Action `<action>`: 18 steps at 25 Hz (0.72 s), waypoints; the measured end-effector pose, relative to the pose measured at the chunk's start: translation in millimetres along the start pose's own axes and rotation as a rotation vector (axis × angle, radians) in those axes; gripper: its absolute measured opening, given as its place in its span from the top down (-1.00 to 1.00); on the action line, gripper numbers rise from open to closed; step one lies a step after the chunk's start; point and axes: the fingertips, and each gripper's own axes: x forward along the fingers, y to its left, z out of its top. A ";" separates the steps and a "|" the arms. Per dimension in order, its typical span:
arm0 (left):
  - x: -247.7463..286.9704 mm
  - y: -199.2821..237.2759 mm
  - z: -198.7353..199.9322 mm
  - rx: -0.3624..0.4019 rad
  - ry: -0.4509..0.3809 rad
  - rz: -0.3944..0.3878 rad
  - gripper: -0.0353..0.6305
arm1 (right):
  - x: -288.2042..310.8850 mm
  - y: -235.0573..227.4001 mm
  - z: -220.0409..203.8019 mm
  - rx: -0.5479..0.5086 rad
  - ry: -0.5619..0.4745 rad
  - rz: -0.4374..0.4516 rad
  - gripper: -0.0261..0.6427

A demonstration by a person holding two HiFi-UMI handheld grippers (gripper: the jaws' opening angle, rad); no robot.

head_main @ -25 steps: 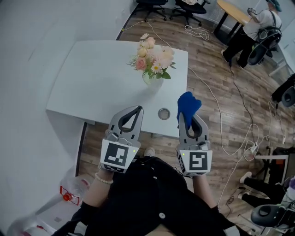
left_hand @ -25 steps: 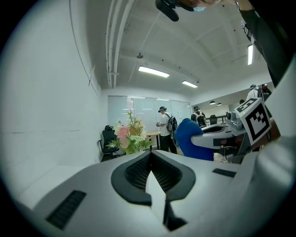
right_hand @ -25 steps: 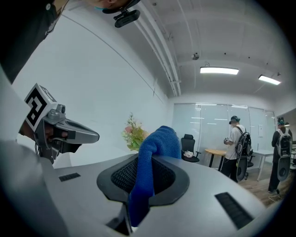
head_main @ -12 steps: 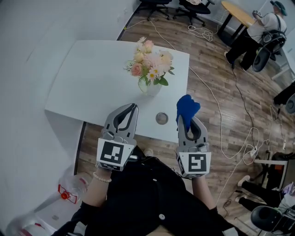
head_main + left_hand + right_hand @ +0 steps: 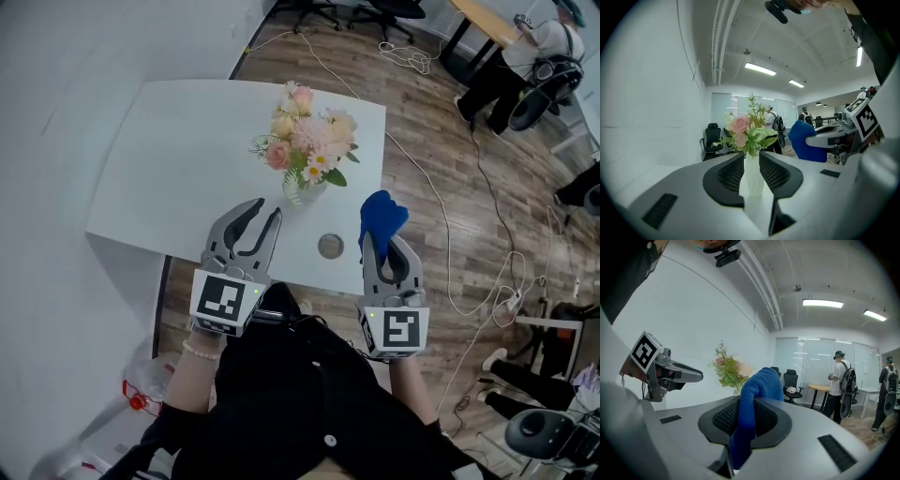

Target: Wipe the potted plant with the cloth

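Observation:
A bunch of pink and cream flowers with green leaves stands in a clear vase [image 5: 305,190] near the front of the white table [image 5: 187,159]; the left gripper view shows the vase [image 5: 753,176] straight ahead, seen through the gap between the jaws. My left gripper [image 5: 257,214] hovers just short of the vase, its jaws opening with nothing pressed between them. To its right, my right gripper [image 5: 381,240] is shut on a blue cloth [image 5: 382,217], which bunches up above the jaws [image 5: 757,394].
A small round metal lid [image 5: 330,247] lies on the table's front edge between the grippers. Cables [image 5: 441,225] trail over the wooden floor on the right. Office chairs and a person at a desk [image 5: 525,56] are far back. A white wall runs along the left.
Both grippers have moved forward toward the vase. The left gripper's jaws, shut before, now stand apart. The right one still holds the blue cloth.

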 end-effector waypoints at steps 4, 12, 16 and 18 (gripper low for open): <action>13.7 7.8 -8.0 -0.001 0.019 -0.046 0.52 | 15.7 -0.9 0.5 -0.007 0.022 -0.012 0.69; 41.2 9.7 -24.6 0.017 0.018 -0.173 0.22 | 38.4 -5.7 -12.2 0.025 0.077 -0.059 0.69; 51.5 11.3 -31.6 0.017 0.015 -0.214 0.05 | 44.0 -3.3 -14.3 0.042 0.093 -0.070 0.69; 55.8 9.7 -36.1 0.012 0.019 -0.245 0.02 | 46.3 -1.1 -13.8 0.045 0.098 -0.077 0.69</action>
